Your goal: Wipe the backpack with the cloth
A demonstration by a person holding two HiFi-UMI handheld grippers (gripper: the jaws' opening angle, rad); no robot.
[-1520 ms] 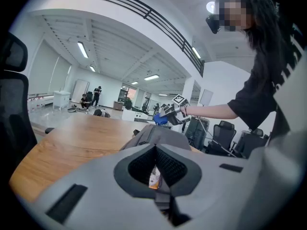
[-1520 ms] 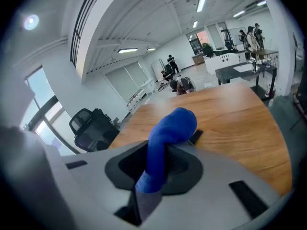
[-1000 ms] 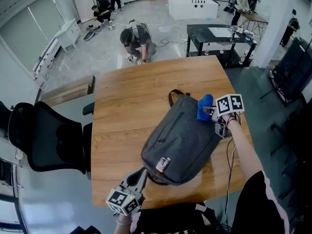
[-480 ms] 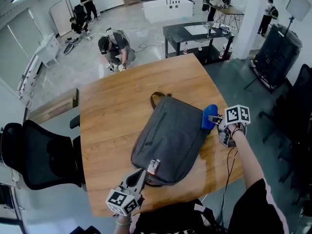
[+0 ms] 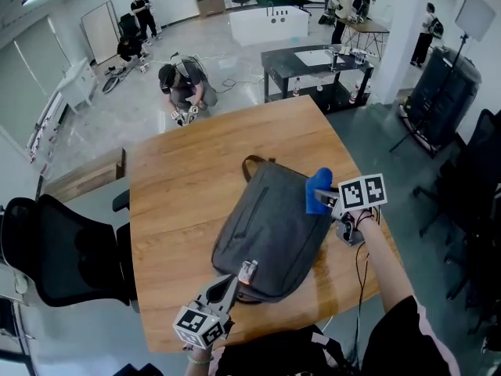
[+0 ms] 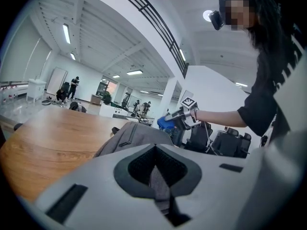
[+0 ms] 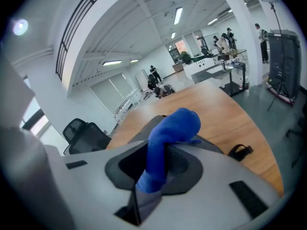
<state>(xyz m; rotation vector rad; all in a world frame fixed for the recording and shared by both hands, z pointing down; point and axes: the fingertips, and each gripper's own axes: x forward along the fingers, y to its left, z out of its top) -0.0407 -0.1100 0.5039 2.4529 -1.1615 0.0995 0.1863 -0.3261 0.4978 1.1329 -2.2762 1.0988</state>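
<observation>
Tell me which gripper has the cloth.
The right gripper, shut on the blue cloth at the backpack; the left gripper grips only grey backpack fabric.

**A:** What stands between the jaws of the left gripper [image 6: 154, 172]?
**B:** A grey strip [image 6: 161, 191], pinched by the closed jaws. The grey backpack [image 6: 136, 134] lies beyond it on the wooden table [image 6: 50, 135].
**A:** And farther off?
**B:** The right gripper [image 6: 174, 123] holds a blue cloth [image 6: 165, 122] at the backpack's far edge.
</observation>
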